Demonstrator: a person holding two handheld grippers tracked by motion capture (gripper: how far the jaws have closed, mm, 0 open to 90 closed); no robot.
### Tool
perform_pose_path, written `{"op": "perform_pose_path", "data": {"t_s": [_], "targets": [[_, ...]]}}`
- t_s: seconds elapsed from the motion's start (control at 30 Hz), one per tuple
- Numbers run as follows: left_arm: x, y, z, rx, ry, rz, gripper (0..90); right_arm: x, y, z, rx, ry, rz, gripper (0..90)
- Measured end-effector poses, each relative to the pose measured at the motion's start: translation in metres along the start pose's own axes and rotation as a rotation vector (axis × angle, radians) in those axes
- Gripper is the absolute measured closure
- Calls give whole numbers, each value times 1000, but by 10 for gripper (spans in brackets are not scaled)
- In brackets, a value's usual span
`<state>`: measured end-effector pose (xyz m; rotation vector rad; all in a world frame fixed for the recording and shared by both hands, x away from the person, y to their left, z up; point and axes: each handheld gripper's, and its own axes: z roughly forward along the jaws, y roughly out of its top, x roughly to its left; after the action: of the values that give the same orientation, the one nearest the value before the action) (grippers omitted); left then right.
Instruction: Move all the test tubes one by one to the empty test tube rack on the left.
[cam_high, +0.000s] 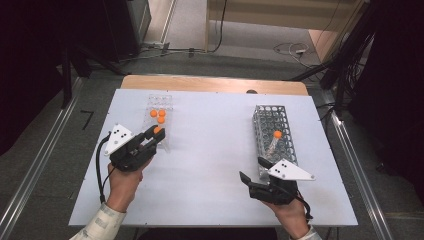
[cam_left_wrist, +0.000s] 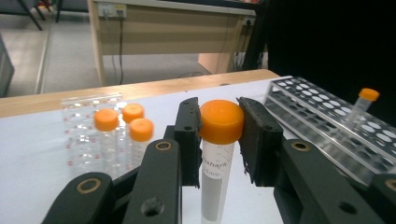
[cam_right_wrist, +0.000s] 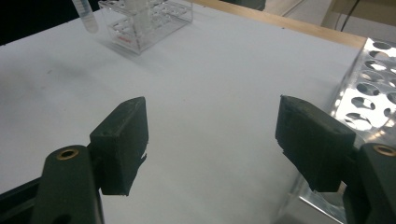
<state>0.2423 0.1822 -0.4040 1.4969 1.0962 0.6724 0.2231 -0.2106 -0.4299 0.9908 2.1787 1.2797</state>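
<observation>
left gripper (cam_left_wrist: 219, 135): jaws clamp clear tube's (cam_left_wrist: 215, 179) round orange cap | right gripper (cam_right_wrist: 212, 144): jaws wide, empty

The tube (cam_left_wrist: 215, 179) bears partly hidden print reading "shark" and "mL".

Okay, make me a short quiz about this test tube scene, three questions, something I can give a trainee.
1. True or false: the left gripper is shut on an orange-capped tube.
2. How many capped tubes stand in the clear rack? A) one B) three C) five
3. Where is the single tube on the right side of the table?

Key
1. True: its pads clamp the cap.
2. B, three.
3. It leans in the metal rack, just beyond the right gripper, whose jaws are open with nothing between them.
</observation>
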Motion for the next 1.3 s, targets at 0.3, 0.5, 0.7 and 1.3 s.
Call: {"op": "perform_pose_path", "data": {"t_s": [0.3, 0.5, 0.7, 1.3], "targets": [[19, 8, 2, -4, 59, -13, 697, -17, -8, -14, -5, -45, 36, 240], [29, 15, 4, -13, 98, -19, 697, -24, -11, -18, -4, -62, 53, 240], [38, 20, 7, -24, 128, -30, 698, -25, -11, -18, -7, -64, 53, 240], [43, 22, 34, -34, 192, 16, 698, -26, -11, -19, -12, -65, 62, 241]]}}
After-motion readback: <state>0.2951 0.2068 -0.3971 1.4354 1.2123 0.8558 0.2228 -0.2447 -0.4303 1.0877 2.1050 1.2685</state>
